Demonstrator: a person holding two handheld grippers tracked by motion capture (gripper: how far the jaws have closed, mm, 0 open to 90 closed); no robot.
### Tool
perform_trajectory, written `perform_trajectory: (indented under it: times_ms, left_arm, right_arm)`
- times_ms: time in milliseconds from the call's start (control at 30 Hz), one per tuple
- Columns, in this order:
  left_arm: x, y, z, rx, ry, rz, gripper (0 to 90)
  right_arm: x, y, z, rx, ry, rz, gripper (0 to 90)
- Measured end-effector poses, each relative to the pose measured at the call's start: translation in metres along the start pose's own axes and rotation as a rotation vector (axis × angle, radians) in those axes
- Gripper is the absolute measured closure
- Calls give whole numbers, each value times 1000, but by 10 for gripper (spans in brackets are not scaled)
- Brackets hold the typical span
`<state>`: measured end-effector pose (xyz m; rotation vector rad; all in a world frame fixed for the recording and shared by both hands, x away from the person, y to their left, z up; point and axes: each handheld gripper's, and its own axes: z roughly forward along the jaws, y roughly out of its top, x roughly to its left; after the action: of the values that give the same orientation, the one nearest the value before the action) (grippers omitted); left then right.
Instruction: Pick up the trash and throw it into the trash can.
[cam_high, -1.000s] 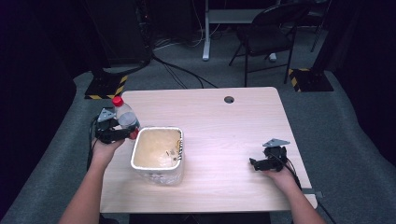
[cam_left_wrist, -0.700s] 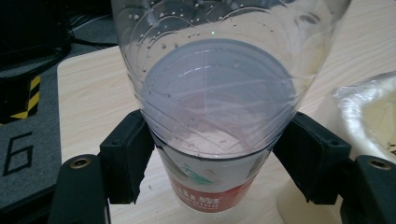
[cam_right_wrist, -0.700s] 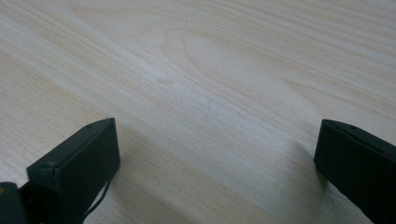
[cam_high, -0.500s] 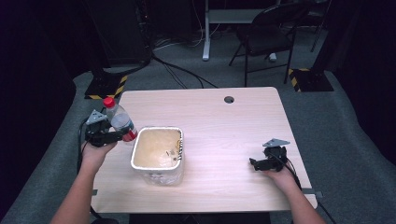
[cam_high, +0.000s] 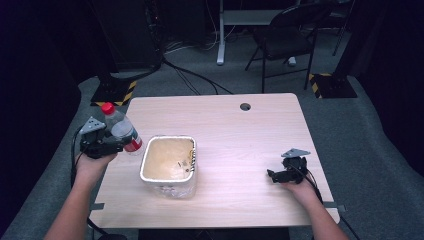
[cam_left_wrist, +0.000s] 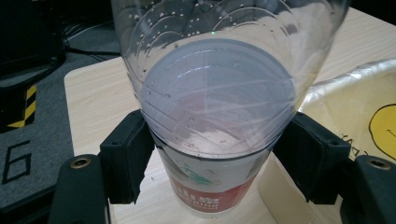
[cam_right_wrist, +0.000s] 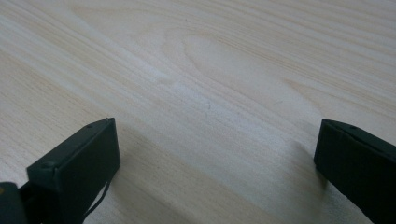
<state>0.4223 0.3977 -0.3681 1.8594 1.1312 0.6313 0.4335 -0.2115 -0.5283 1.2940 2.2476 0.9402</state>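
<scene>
At the tabletop's (cam_high: 240, 130) left edge, the left hand-held gripper (cam_high: 107, 145) is pinching a clear plastic bottle (cam_high: 120, 131) w/ red cap and red label, jaws pressing on both sides of its body just above the label, as the left gripper view is showing (cam_left_wrist: 219, 93). Bottle is hanging in the air, tilted, cap leaning up and away from the person, just beside the foil tray (cam_high: 168, 161) but not touching it. Judging by this, pickup is done; whatever's meant w/ the tray, prob. pouring, isn't started yet, cap is on. Left forearm is reaching fwd from the bottom edge, wrist roughly level. Right hand-held gripper (cam_high: 280, 175) is resting low at the right side, well apart from the tray, jaws spread w/ nothing btw them, bare wood in front (cam_right_wrist: 210, 93).
</scene>
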Motion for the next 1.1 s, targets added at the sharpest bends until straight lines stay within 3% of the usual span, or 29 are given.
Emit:
perform_trajectory:
  times_ms: [533,933,1100]
  left_arm:
    - [-17,27,-31,-49,-49,51,295]
    - [-36,41,-41,-60,-110,107,295]
    - [-43,43,-42,-76,-144,109,295]
  right_arm:
    - [0,0,0,0,0,-5,0]
    - [0,0,0,0,1,-6,0]
    - [0,0,0,0,1,-6,0]
